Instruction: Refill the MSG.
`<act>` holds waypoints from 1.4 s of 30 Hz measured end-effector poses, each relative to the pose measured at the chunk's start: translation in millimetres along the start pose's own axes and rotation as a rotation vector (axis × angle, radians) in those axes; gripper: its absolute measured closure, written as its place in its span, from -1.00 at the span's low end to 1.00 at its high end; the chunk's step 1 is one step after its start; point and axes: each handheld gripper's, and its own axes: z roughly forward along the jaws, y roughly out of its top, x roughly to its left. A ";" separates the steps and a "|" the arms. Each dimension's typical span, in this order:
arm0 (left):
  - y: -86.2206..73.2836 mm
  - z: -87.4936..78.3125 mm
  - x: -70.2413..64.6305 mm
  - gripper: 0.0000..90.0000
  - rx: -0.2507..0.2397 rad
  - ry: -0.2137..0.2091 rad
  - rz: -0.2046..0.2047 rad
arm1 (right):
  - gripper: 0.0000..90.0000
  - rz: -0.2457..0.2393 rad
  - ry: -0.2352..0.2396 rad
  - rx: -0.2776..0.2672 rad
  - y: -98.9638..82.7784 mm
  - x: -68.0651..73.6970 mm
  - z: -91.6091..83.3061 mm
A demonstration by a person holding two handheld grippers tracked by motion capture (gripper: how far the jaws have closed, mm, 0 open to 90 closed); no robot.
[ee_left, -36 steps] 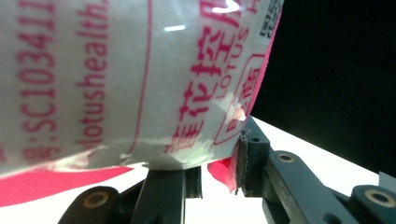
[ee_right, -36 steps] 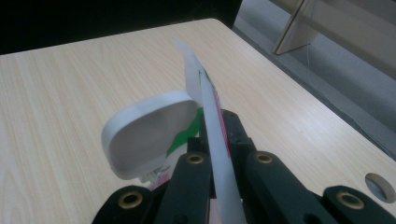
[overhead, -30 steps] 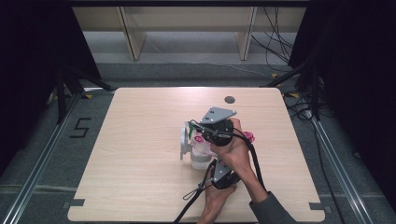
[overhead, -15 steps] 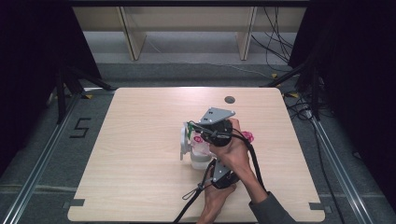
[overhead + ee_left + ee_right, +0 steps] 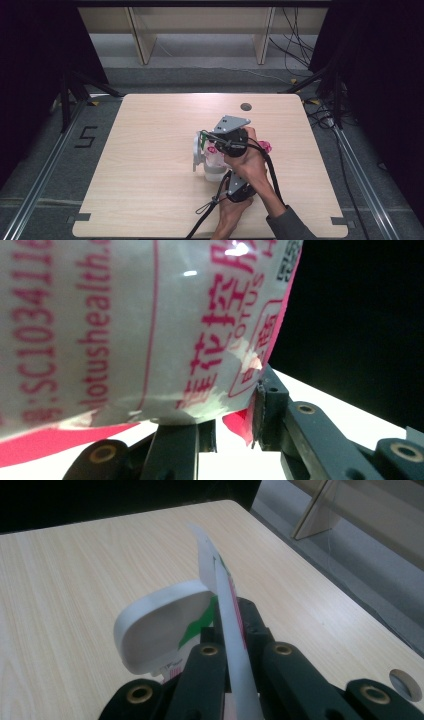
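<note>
My right gripper (image 5: 235, 630) has its fingers pinching the white pouch's (image 5: 210, 159) top edge. My left gripper (image 5: 235, 430) pinches its printed body, holding it just above the table (image 5: 140, 165) near the centre.

Black jaws, brass-ringed screws, grey sleeve (image 5: 292, 225)

My right gripper (image 5: 212, 145) at centre table, jaws clamped together on the packet's top edge, pointing nine o'clock, my left gripper (image 5: 225, 175) just below, pointing eleven o'clock, jaws pinching the packet's lower side, forearms crossing in from six o'clock
</note>
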 end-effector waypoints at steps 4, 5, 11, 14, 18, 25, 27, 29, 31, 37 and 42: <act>-0.8 -0.6 0.1 0.66 0.004 0.018 -0.011 | 1.00 -0.025 -0.004 -0.009 0.9 -2.1 1.0; -0.9 -0.4 0.2 0.66 0.004 0.018 -0.011 | 1.00 0.005 0.006 -0.002 -0.2 -1.5 1.7; -0.1 -0.4 0.3 0.66 -0.003 0.014 -0.010 | 1.00 -0.011 0.004 -0.016 0.9 -2.8 -0.1; -0.1 -0.5 0.7 0.66 -0.001 0.022 -0.007 | 1.00 0.008 0.004 -0.002 0.7 -0.1 0.7; 0.7 -1.5 1.8 0.66 0.000 0.021 -0.008 | 1.00 -0.001 0.002 -0.013 2.8 1.2 0.8; -0.3 -0.8 2.4 0.66 0.001 0.023 -0.012 | 1.00 -0.018 0.003 -0.008 3.2 0.2 2.7; -0.4 -1.2 2.7 0.66 -0.001 0.018 -0.013 | 1.00 -0.016 0.009 0.002 2.5 -0.3 3.3; 0.6 5.6 -7.2 0.66 -0.119 -0.008 -0.146 | 1.00 -0.022 0.010 -0.001 3.5 0.7 2.3; 0.5 -0.4 0.0 0.66 -0.024 0.028 -0.024 | 1.00 -0.019 0.007 0.000 3.6 1.6 3.5; 0.3 -1.0 1.2 0.66 -0.009 0.020 -0.020 | 1.00 -0.031 -0.003 -0.002 3.2 -0.7 4.9; 0.4 -1.3 1.2 0.66 -0.006 0.020 -0.018 | 1.00 -0.052 -0.010 0.000 4.2 -1.0 5.0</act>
